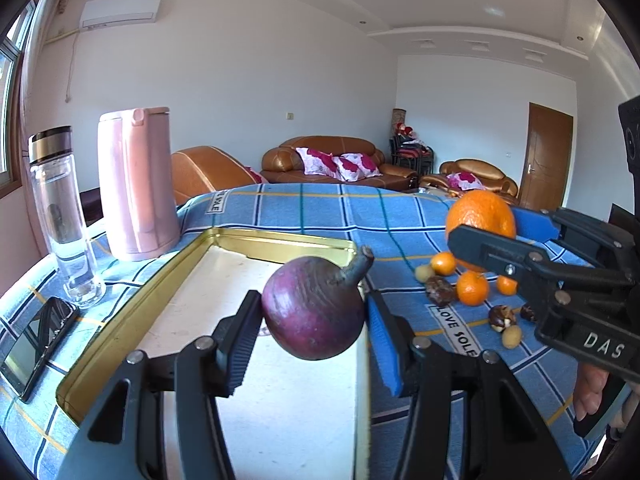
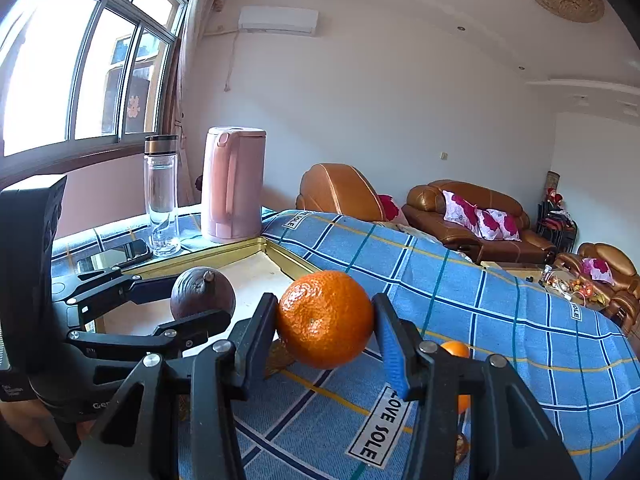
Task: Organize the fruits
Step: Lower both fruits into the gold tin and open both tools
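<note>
Pinching a purple fruit (image 1: 314,312), left tongs (image 1: 312,320) hide tray (image 1: 120,320); right tongs (image 2: 326,320) clamp orange (image 2: 325,319).

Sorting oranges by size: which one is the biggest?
The orange held in the right tool, above the cloth; the other oranges lying on the cloth are clearly smaller.

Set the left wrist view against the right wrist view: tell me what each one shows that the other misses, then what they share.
Only the left wrist view shows the heap of small fruits left on the tablecloth.

Only the right wrist view shows the window.

Both show the left gripper clamping the purple fruit over the gold tray, the right gripper clamping the orange, plus the pink kettle, glass bottle and phone.
</note>
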The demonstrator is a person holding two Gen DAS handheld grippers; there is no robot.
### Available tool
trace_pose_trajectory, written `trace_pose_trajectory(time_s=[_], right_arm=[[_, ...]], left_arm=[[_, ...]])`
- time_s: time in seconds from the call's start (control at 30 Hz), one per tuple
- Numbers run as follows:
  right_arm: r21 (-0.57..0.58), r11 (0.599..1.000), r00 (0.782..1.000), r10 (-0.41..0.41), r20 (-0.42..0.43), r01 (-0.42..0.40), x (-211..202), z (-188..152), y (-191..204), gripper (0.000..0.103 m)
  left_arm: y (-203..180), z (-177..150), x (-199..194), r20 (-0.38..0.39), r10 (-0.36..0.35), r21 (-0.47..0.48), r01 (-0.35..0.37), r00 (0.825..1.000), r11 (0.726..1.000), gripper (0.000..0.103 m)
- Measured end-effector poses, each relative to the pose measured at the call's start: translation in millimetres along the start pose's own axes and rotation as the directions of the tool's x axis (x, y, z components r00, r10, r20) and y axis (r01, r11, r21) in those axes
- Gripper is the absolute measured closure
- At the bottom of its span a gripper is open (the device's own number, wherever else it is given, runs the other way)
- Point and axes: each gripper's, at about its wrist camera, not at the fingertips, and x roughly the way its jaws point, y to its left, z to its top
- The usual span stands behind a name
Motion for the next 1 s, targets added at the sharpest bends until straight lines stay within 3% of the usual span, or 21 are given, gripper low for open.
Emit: trace_pose_trajectory(time_s=[0.53,0.77,1.0], right_arm=[[0.002,0.995,0.993,0.098,-0.064,-0.098,45.0,8.9,29.0,0.053],[-0.011,0.992,0.987,0.128,-0.097,-0.129,66.3,9.3,44.8,0.053],[-0.008,0.988,0.980,0.149,-0.129,-0.151,82.6,3.1,58.8,0.053]], left_arm=[[48.5,-1.5,4.9,-0.045,0.109,-0.015,-0.110,0.993,0.994,0.049],[70.1,-0.4,8.2,-0.066,0.183,-0.005,-0.183,0.981,0.983,0.049],[81.5,-1.3,16.1,-0.095,0.202,0.014,-0.201,0.975,0.979,0.049]])
